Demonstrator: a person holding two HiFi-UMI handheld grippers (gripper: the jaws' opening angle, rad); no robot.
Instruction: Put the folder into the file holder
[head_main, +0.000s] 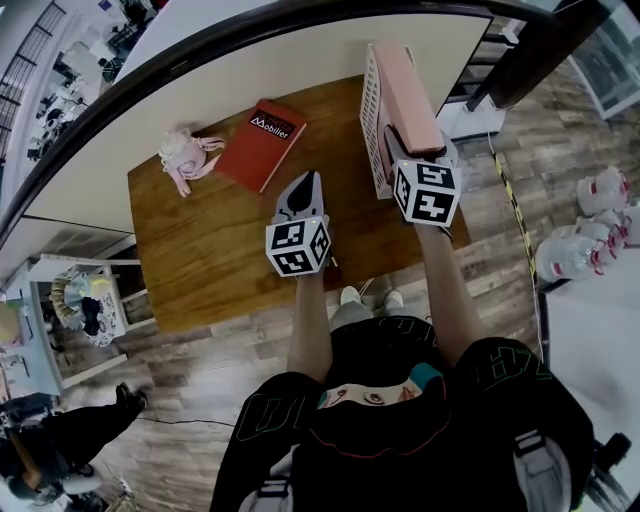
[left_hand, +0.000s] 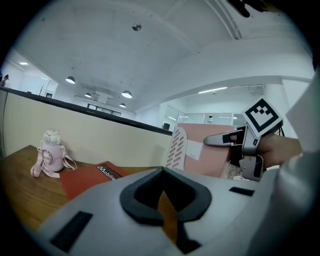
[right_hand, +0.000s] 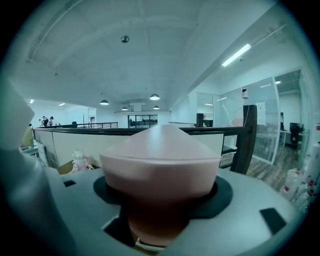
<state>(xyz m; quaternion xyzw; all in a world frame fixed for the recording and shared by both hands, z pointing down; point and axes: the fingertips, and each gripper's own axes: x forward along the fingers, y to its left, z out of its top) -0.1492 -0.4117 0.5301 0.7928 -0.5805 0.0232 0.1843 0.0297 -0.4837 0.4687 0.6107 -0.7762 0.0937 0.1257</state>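
Note:
A thick pink folder (head_main: 405, 90) stands on edge in the white slotted file holder (head_main: 370, 110) at the right of the wooden table (head_main: 210, 260). My right gripper (head_main: 395, 142) is shut on the folder's near end. In the right gripper view the folder (right_hand: 160, 160) fills the space between the jaws of that gripper (right_hand: 160, 200). My left gripper (head_main: 305, 182) hovers over the middle of the table, shut and empty, left of the holder. From the left gripper view its tips (left_hand: 162, 172) meet, and beyond them stand the holder (left_hand: 176, 147) and folder (left_hand: 205, 155).
A red book (head_main: 262, 142) lies flat at the back of the table, with a pink bottle (head_main: 185, 155) to its left. A cream partition runs behind the table. Wood floor and white bottles (head_main: 590, 230) lie to the right.

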